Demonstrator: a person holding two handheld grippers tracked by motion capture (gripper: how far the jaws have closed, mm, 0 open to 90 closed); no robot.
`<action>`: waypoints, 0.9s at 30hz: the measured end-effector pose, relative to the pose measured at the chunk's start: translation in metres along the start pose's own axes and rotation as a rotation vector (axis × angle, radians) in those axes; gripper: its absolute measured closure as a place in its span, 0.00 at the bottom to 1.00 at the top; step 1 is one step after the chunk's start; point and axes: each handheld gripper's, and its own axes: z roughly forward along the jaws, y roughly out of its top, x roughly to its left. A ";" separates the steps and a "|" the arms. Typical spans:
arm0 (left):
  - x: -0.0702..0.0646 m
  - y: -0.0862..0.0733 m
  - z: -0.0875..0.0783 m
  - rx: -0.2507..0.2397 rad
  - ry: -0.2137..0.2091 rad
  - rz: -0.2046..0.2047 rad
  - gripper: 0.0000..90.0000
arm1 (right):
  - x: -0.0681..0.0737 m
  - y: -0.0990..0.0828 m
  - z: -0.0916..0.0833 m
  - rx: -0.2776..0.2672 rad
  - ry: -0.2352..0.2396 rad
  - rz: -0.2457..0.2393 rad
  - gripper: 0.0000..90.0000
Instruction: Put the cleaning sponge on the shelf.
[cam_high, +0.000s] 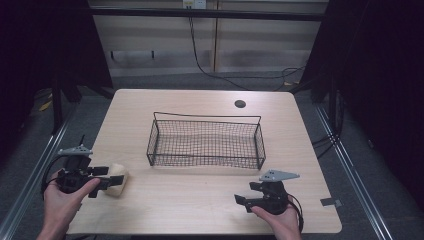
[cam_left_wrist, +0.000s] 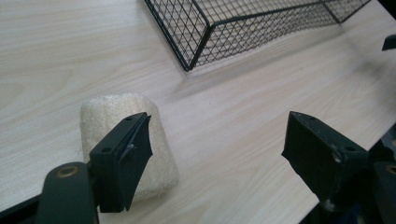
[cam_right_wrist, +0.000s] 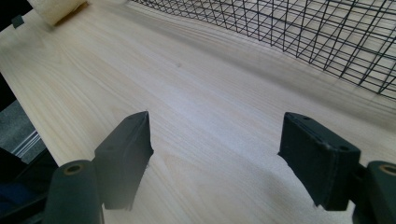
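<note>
We found the left gripper (cam_high: 102, 176) with its jaws spread wide; in the left gripper view one jaw stood in front of a pale, rough sponge-like block (cam_left_wrist: 128, 140) and the other stood well apart over bare wood, so the jaws had hold of nothing. We could not tell whether the near jaw touched the block. The right gripper (cam_high: 245, 202) also had its jaws wide apart, with only bare wood between them and nothing in its hold.

In the high view the block (cam_high: 116, 178) lay on the worktop (cam_high: 200, 200) at about 8 o'clock, just at the tips of the left gripper's jaws, near the left edge. The left hand (cam_high: 60, 200) held that gripper from below; the right hand (cam_high: 280, 220) held the other at about 5 o'clock. A black wire basket (cam_high: 205, 142) stood in the middle of the worktop, well apart from both grippers.

The left gripper view gave us the block's coarse surface and the basket's near corner (cam_left_wrist: 196, 51), which the high view left too small to read. The right gripper view showed the basket's mesh wall (cam_right_wrist: 327, 42) at 1 o'clock and one end of the block (cam_right_wrist: 56, 9) at 11 o'clock. The high view alone showed a dark round hole (cam_high: 240, 104) in the worktop at 1 o'clock, and both hands.

We counted one block, one basket, two grippers, two hands and one hole.
</note>
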 end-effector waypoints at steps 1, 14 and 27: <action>0.001 0.002 -0.001 0.017 -0.004 0.001 0.26 | 0.000 0.000 0.000 0.002 0.001 0.001 0.27; 0.015 0.015 -0.004 0.125 -0.005 -0.012 0.24 | -0.001 -0.001 0.002 0.009 -0.001 0.004 0.25; 0.034 0.021 0.008 0.225 0.005 -0.006 0.24 | -0.001 -0.001 0.002 0.012 -0.002 0.006 0.25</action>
